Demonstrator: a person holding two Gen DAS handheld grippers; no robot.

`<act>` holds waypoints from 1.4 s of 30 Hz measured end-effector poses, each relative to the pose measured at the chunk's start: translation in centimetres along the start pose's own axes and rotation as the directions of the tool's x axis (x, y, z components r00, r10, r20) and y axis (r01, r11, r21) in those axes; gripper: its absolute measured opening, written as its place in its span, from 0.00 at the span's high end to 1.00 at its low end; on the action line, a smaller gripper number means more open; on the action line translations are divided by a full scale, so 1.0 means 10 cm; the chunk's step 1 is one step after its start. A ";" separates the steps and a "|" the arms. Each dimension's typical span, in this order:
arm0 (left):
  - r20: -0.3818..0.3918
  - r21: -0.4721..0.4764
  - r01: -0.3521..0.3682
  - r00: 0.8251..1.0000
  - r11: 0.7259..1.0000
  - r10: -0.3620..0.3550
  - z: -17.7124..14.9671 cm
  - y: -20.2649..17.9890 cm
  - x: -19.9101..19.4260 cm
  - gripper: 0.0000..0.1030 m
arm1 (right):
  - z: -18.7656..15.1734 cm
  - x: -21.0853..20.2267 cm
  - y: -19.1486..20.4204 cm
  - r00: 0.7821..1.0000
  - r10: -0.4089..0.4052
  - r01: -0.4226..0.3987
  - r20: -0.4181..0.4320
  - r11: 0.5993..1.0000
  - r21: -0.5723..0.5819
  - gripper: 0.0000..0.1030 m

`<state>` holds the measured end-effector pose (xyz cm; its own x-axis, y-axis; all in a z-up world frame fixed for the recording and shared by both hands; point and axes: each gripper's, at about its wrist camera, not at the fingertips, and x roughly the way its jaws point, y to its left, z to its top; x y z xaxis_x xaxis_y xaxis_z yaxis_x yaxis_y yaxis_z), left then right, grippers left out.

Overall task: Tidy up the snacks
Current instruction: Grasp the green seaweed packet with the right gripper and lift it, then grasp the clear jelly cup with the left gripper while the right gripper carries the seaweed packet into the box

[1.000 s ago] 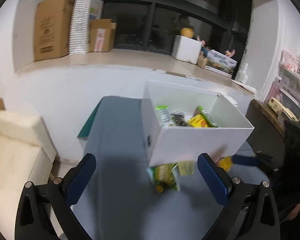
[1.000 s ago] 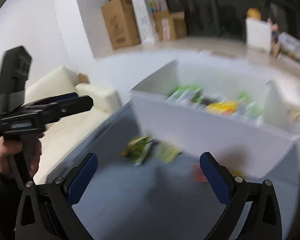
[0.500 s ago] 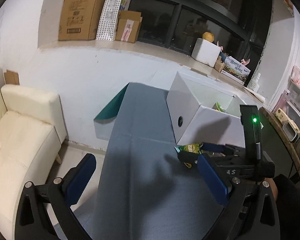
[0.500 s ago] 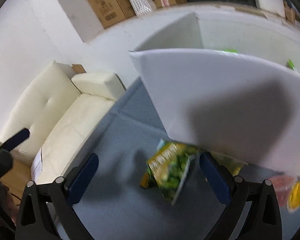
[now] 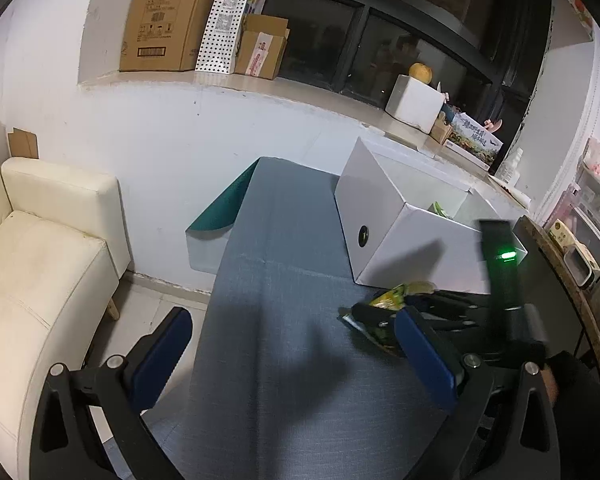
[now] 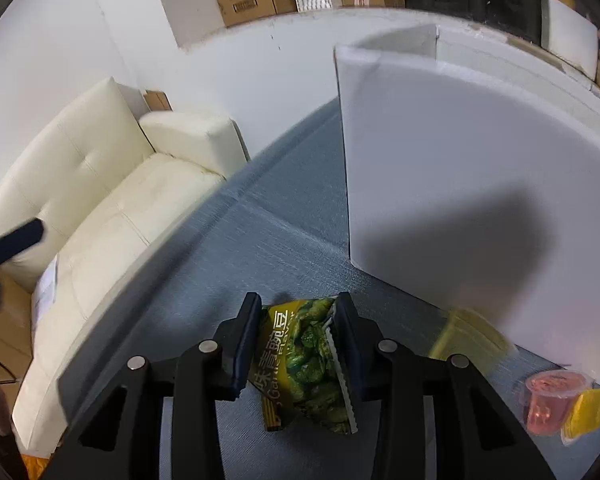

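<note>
Two blue-padded fingers of the right gripper (image 6: pixel 296 320) pinch a green foil packet of garlic peas (image 6: pixel 304 364) just in front of the tall white cardboard box (image 6: pixel 452 184) on the grey-blue tablecloth (image 6: pixel 260 248). Beside the box lie a yellow sachet (image 6: pixel 470 338) and a clear cup of red jelly (image 6: pixel 550 400). The left gripper (image 5: pixel 296 356) hangs with fingers spread wide, holding nothing, over the cloth beside a cream leather sofa (image 5: pixel 32 272).

The snack bag (image 6: pixel 306 364) is green with yellow print, the box (image 6: pixel 460 184) plain white, the tablecloth (image 5: pixel 284 280) grey-blue, the jelly cup (image 6: pixel 552 402) red.
</note>
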<state>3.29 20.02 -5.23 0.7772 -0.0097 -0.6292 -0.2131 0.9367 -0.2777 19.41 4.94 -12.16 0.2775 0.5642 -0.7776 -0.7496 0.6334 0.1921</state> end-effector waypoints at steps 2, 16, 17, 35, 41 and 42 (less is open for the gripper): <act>-0.006 0.008 0.006 1.000 1.000 -0.005 0.00 -0.04 0.03 0.00 | -0.05 -0.25 0.02 0.998 0.027 -0.027 0.048 1.000 -0.008 0.60; -0.175 0.201 0.183 0.973 0.962 -0.148 -0.05 -1.25 1.02 0.00 | -0.59 -1.82 -0.75 0.950 -0.158 0.115 0.269 0.979 0.170 0.60; -0.184 0.211 0.191 0.971 0.958 -0.153 -0.05 -1.35 1.12 0.00 | -0.65 -1.88 -0.84 0.947 -0.171 0.120 0.273 0.974 0.194 0.60; -0.188 0.176 0.028 0.982 0.984 0.005 -0.07 -1.54 1.77 0.50 | -0.95 -1.93 -1.05 0.952 -0.130 0.059 0.278 0.966 0.251 0.60; -0.154 0.138 0.088 0.986 0.987 -0.066 -0.06 -1.44 1.43 0.50 | -0.93 -1.93 -0.98 0.953 -0.117 0.049 0.281 0.971 0.236 0.60; -0.142 0.131 0.098 0.987 0.987 -0.079 -0.04 -1.42 1.33 0.50 | -0.92 -1.93 -0.97 0.953 -0.113 0.047 0.282 0.972 0.232 0.60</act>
<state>16.41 6.43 -9.99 0.6995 -0.1332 -0.7021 -0.0566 0.9691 -0.2402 15.76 -16.94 -4.54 0.5185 0.6151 -0.5941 -0.5762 0.7646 0.2888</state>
